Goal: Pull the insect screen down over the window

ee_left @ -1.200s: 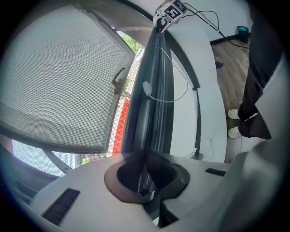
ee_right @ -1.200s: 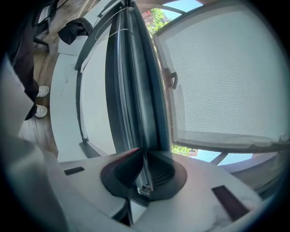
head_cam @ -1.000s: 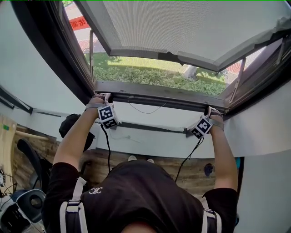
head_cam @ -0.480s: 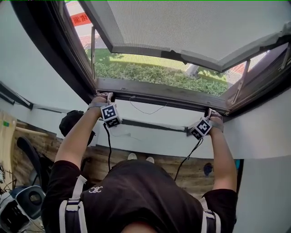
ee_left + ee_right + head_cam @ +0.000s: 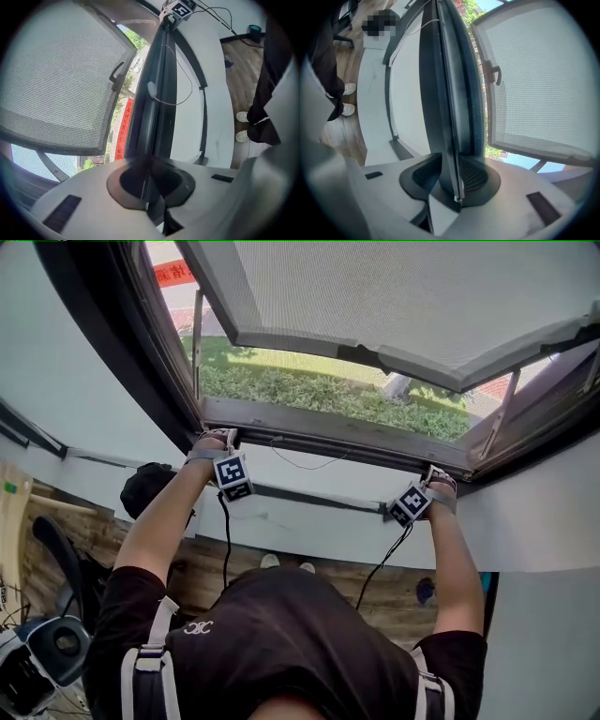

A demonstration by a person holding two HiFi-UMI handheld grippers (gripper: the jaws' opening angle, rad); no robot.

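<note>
Insect screen's dark bar (image 5: 328, 440), so judged, lies along lower edge of window frame (image 5: 141, 352), long axis left-right, one gripper at each end. Left gripper (image 5: 216, 440) jaws clamped on bar. Right gripper (image 5: 434, 476) jaws opening, bar between them, pads off. Left alone holds it

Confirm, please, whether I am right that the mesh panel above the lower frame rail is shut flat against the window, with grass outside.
Not quite: the mesh panel is swung outward, not shut flat. The head view shows an open gap, with grass beyond, between it and the lower frame rail.
</note>
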